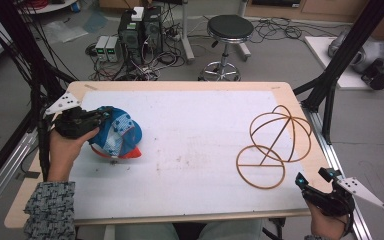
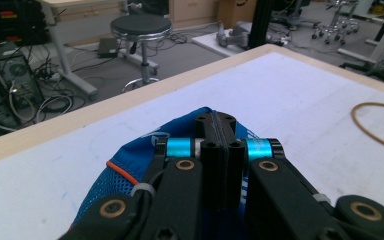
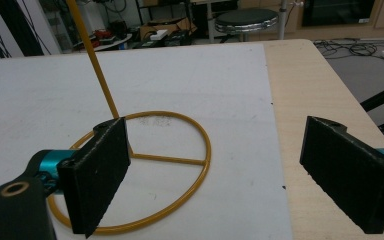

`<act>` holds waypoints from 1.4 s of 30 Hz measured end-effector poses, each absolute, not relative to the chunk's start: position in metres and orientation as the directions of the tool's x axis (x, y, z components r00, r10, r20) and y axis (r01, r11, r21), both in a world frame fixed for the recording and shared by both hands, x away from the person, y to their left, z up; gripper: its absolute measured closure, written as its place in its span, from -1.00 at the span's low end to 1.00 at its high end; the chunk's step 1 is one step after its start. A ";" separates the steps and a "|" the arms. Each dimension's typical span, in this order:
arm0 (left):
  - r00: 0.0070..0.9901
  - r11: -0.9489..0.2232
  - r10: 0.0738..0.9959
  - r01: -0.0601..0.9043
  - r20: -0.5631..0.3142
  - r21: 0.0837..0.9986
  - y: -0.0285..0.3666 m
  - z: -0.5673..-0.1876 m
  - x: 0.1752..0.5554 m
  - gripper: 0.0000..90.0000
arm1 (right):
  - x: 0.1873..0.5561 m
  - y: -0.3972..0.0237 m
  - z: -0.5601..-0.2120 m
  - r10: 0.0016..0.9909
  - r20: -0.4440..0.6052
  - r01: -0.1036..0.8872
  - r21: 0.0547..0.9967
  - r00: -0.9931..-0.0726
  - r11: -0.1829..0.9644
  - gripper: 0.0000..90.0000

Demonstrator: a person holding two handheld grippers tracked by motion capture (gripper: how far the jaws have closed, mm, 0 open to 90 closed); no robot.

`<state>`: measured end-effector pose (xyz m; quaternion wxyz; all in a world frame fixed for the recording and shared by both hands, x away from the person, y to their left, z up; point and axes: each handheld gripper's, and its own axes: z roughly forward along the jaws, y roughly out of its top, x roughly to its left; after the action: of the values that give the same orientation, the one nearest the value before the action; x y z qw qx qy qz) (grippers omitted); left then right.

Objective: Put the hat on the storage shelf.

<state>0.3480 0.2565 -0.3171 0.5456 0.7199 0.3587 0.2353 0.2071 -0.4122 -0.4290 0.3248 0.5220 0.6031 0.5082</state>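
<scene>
We see the left gripper (image 1: 87, 121) at the left of the high view, its fingers (image 2: 215, 145) pressed tight together and pinching the fabric of a blue cap (image 1: 117, 132). In the left gripper view the closed fingers sit at the lower middle of the frame with the cap's blue mesh and its orange edging bunched under and around them. In the high view the cap hangs from the grip with its red-orange brim tip low, at the left part of the white surface (image 1: 190, 150); we cannot tell whether it touches the surface.

The right gripper (image 1: 312, 180) sits at the lower right of the high view, by the surface's near edge. Its fingers (image 3: 100, 172) stand wide apart with nothing between them. Just ahead of it, a yellow wire stand (image 1: 275, 145) rests on the surface, its round base ring flat and its hoops rising above. Cap and stand are well apart.

Beyond the surface, at the top of the high view, a black stool (image 1: 229, 30) stands on the floor near tangled cables.
</scene>
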 end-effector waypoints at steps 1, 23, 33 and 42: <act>0.637 -0.141 0.768 0.257 -0.058 0.956 0.253 -0.314 0.349 0.99 | 0.207 -0.412 -0.429 0.959 0.145 0.302 0.951 -0.244 -0.067 -0.74; 0.781 -0.123 0.622 0.167 -0.056 0.978 0.163 -0.220 0.405 0.99 | 0.210 -0.412 -0.430 0.953 0.166 0.304 0.949 -0.253 -0.084 -0.74; 0.834 -0.081 0.546 0.147 -0.080 0.986 0.120 -0.181 0.425 0.99 | 0.203 -0.415 -0.431 0.954 0.176 0.304 0.948 -0.242 -0.098 -0.74; 0.873 -0.080 0.483 0.125 -0.071 0.989 0.073 -0.148 0.432 0.99 | 0.197 -0.420 -0.432 0.957 0.173 0.307 0.947 -0.232 -0.096 -0.74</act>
<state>0.4321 0.0733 -0.1476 0.6447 0.7217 0.2104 0.1389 0.1970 -0.4200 -0.4324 0.3162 0.5330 0.5931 0.5140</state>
